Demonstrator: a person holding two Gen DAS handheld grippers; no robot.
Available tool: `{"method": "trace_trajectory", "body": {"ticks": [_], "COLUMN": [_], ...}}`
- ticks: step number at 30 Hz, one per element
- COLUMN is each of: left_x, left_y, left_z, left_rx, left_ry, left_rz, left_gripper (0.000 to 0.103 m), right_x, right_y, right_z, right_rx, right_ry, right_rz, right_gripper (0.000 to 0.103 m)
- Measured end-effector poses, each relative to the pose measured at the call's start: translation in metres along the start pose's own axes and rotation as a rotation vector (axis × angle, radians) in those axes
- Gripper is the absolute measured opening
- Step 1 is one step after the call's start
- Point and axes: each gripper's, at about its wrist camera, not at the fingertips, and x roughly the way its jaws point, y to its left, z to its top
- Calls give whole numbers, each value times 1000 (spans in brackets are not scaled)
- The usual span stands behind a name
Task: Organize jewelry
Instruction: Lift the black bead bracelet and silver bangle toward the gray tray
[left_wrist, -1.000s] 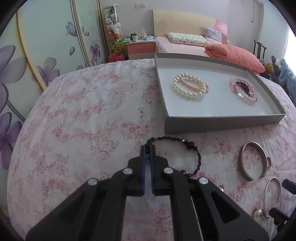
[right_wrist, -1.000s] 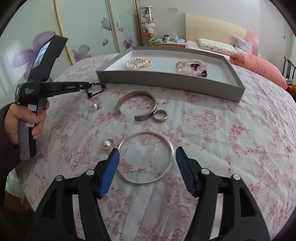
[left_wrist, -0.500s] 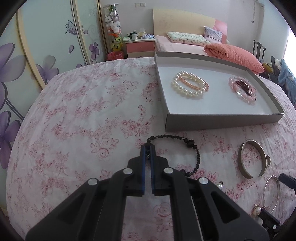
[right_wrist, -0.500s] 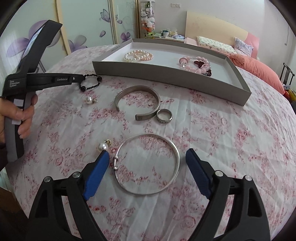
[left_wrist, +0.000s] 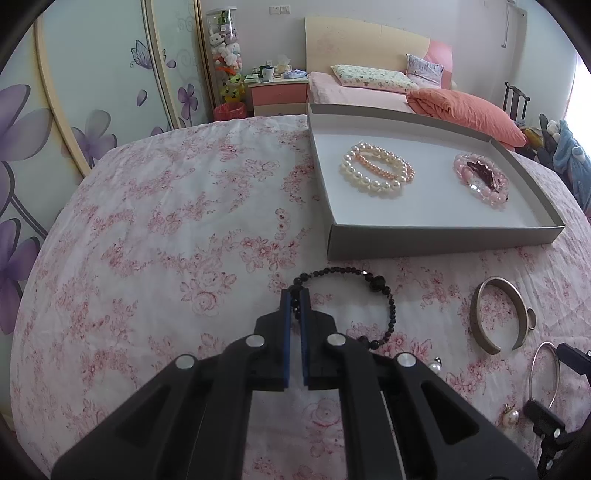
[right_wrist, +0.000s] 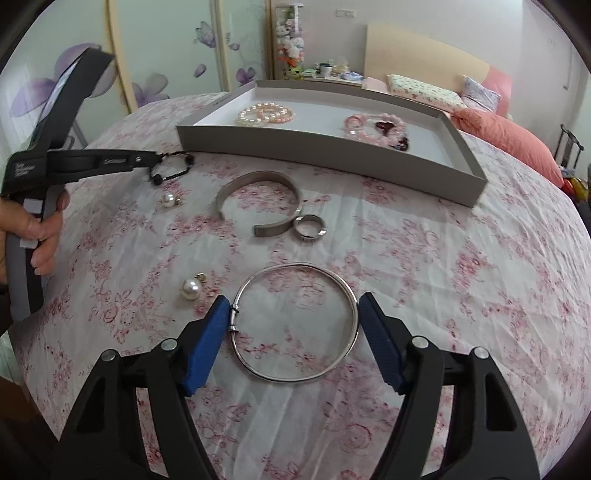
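Observation:
My left gripper (left_wrist: 294, 293) is shut on a black bead bracelet (left_wrist: 376, 282), whose loop trails right over the floral cloth, in front of the grey tray (left_wrist: 443, 243). From the right wrist view the same gripper (right_wrist: 155, 162) shows at the left, held by a hand. A thin silver bangle (right_wrist: 295, 266) lies flat between the blue pads of my right gripper (right_wrist: 291, 306). Its jaws are closing on the bangle; the left pad is at the clasp and the right pad sits just beside the rim. The tray (right_wrist: 314, 151) holds pearl bracelets (right_wrist: 266, 114) and pink bead bracelets (right_wrist: 376, 127).
A silver cuff (right_wrist: 258, 181) and a ring (right_wrist: 310, 227) lie between the bangle and the tray. Two pearl earrings (right_wrist: 190, 288) (right_wrist: 169, 200) rest on the cloth to the left. A bed with pillows and a flowered wardrobe stand behind the table.
The right jaws widened around the bangle, then narrowed again to its sides, and that gripper crept slightly forward. The left gripper kept still with the black bracelet pinched.

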Motion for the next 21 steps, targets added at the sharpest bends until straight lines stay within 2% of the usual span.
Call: {"method": "trace_trajectory", "body": {"ticks": [6, 10, 18, 21], "left_x": [-20, -42, -81, -93], "left_y": [0, -6, -17, -20], "left_z": [-1, 0, 0, -1], "left_rx": [-33, -38, -56, -65], "left_ry": [-51, -114, -220, -256], "left_rz": [-45, -105, -202, -215], "left_gripper": [6, 6, 6, 6], "right_x": [-18, -32, -48, -56], "right_y": [-17, -21, -21, -22], "right_z": [4, 8, 12, 13], "right_rx": [72, 101, 125, 131], "right_ry": [-90, -156, -262, -311], "right_rz": [8, 16, 13, 9], "right_gripper": [71, 71, 71, 71]}}
